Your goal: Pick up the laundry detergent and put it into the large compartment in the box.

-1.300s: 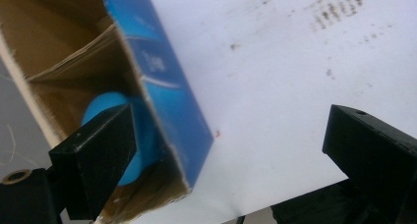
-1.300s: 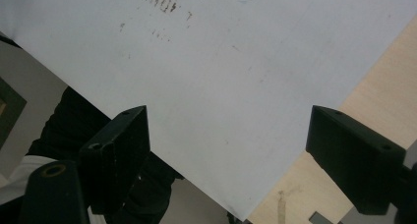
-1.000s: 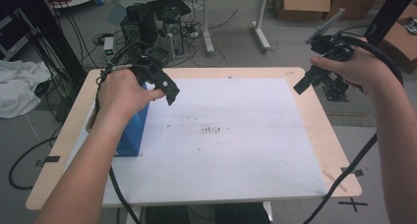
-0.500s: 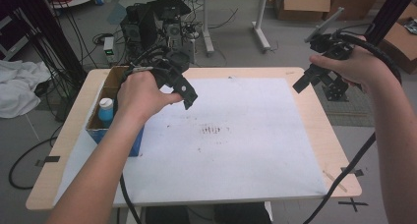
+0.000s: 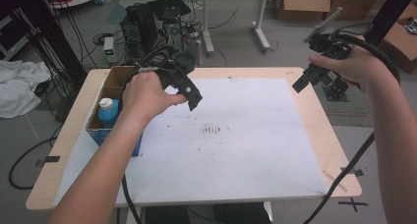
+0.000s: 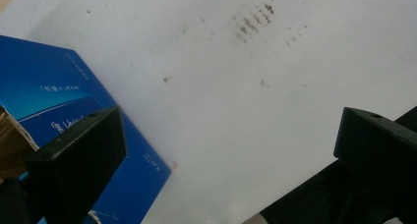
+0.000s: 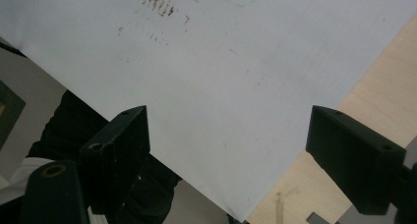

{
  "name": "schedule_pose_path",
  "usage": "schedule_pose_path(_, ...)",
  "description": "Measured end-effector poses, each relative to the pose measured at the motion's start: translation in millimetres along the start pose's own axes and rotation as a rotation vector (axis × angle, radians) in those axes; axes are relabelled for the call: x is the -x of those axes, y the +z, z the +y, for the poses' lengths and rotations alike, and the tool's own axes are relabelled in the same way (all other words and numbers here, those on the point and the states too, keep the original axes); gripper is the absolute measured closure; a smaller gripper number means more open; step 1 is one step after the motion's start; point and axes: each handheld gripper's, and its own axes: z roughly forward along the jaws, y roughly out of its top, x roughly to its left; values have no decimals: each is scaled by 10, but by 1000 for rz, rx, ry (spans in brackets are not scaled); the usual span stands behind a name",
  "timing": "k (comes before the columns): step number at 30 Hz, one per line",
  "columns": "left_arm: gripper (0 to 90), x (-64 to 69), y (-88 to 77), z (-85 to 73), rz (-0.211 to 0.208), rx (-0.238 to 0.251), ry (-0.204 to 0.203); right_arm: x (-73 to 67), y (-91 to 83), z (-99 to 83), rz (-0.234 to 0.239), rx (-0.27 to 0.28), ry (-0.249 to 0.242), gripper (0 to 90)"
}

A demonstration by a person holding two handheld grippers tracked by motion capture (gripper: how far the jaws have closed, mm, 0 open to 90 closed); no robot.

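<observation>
- Your left gripper (image 5: 193, 97) hangs over the white sheet (image 5: 236, 150), just right of the blue box (image 5: 114, 135). The left gripper view shows its jaws spread wide with nothing between them.
- Your right gripper (image 5: 301, 82) is held up off the table's right edge, well apart from the box. The right gripper view shows it wide open and empty too.
- The box sits at the left edge of the table (image 5: 324, 135), open at the top. A bottle (image 5: 108, 112) with a white cap stands upright inside, toward the near end.
- The likely step is fetching that bottle, so I would swing the left gripper back over the box opening before you lower it.
- Come down from above, one jaw on each side of the bottle below the cap. The box walls leave little room for a slanted approach.
- Keep the jaws wide until they straddle the bottle, then close firmly. A cap-only grip may slip.
- Lift straight up so the bottle clears the cardboard rim without dragging the box.
- If the box shifts, bring the right gripper across to steady its wall.
</observation>
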Motion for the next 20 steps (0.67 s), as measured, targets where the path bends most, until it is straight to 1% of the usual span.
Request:
schedule_pose_path(7,1,-6,-7,-13,0,0,2,-15,4,5,-3,-1,-14,168)
schedule_pose_path(10,1,-3,-12,-14,-3,-1,2,-27,2,8,-1,-1,-3,168)
schedule_pose_path(20,1,-2,-2,-15,-4,-3,4,-30,13,0,1,-3,-10,168)
